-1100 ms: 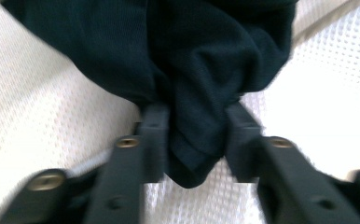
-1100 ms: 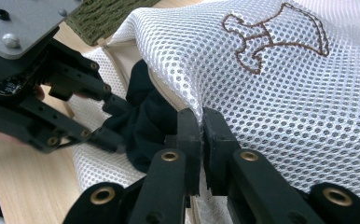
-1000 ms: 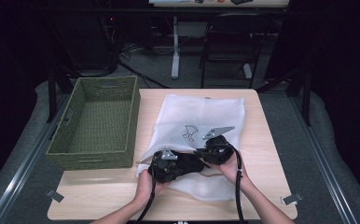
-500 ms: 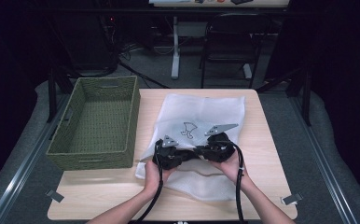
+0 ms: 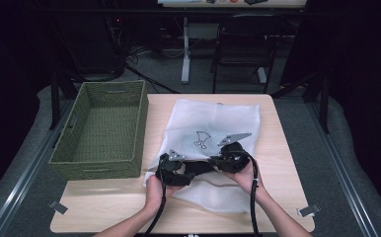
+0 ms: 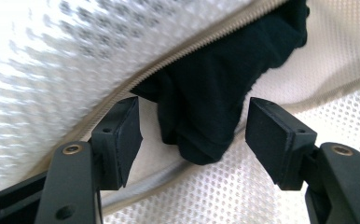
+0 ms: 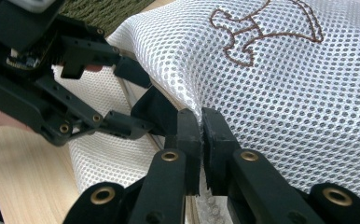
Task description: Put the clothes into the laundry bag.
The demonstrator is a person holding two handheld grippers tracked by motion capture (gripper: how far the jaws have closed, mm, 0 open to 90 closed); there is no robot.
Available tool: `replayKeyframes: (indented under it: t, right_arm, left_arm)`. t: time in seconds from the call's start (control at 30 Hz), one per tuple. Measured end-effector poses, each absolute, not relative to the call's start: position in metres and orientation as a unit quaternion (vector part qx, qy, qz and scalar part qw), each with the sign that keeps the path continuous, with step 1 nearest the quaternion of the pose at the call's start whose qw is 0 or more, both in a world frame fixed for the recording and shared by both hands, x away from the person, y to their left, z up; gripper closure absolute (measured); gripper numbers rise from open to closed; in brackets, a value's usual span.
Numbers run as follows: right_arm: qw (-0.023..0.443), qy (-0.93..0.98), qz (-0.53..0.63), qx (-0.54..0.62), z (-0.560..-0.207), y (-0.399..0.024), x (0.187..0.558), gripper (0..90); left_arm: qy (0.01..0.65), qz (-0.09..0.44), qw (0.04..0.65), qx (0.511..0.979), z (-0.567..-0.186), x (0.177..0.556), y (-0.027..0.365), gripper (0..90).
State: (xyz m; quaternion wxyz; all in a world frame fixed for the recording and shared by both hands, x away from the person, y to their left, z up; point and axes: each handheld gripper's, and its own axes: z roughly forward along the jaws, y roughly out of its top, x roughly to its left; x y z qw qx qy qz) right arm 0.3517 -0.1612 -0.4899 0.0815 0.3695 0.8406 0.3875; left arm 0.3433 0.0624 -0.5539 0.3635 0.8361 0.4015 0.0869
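A white mesh bag (image 5: pixel 213 123) with a brown emblem lies flat on the wooden table (image 5: pixel 287 148). My right gripper (image 7: pixel 201 121) is shut on the mesh at the bag's zipped opening and holds that edge up. A black cloth (image 6: pixel 211 93) sticks out of the opening under the zipper (image 6: pixel 178 51). My left gripper (image 6: pixel 192 135) is open; its jaws have just been opening and stand on either side of the cloth's end without pressing it. In the high view both grippers meet at the bag's near edge, left (image 5: pixel 178 170) and right (image 5: pixel 218 163).
A green woven basket (image 5: pixel 104 128) stands at the table's left side, close beside the bag. Behind the table there is a dark chair (image 5: pixel 243 44) and a white table leg (image 5: pixel 185 49). Bare wood runs along the right and near edges.
The left hand shifted slightly toward the bag's opening, and its gripper let go of the black cloth. The right hand and the bag stayed in place.
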Motion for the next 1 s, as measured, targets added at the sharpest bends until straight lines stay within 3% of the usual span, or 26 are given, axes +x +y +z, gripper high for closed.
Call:
replayKeyframes:
  t: [0.07, 0.17, 0.23, 0.53, 0.73, 1.0]
  right_arm:
    - [0.081, 0.841, 0.386, 0.370, -0.491, -0.162, 0.351, 86.8]
    - [0.080, 0.843, 0.384, 0.368, -0.492, -0.161, 0.352, 86.8]
    - [0.082, 0.844, 0.387, 0.362, -0.490, -0.160, 0.351, 87.0]
    - [0.089, 0.816, 0.444, 0.360, -0.463, -0.169, 0.351, 87.1]
    - [0.079, 0.832, 0.400, 0.377, -0.485, -0.173, 0.356, 87.0]
    - [0.078, 0.841, 0.380, 0.377, -0.492, -0.166, 0.357, 86.9]
  left_arm:
    - [0.397, 0.088, 0.360, 0.840, -0.557, 0.341, 0.058, 42.6]
    - [0.377, 0.099, 0.374, 0.841, -0.562, 0.341, 0.053, 74.0]
    - [0.372, 0.114, 0.384, 0.837, -0.562, 0.344, 0.047, 79.2]
    - [0.400, 0.152, 0.457, 0.780, -0.545, 0.363, 0.032, 79.9]
    - [0.415, 0.137, 0.457, 0.775, -0.552, 0.368, 0.030, 77.3]
    - [0.405, 0.116, 0.441, 0.792, -0.555, 0.362, 0.040, 57.1]
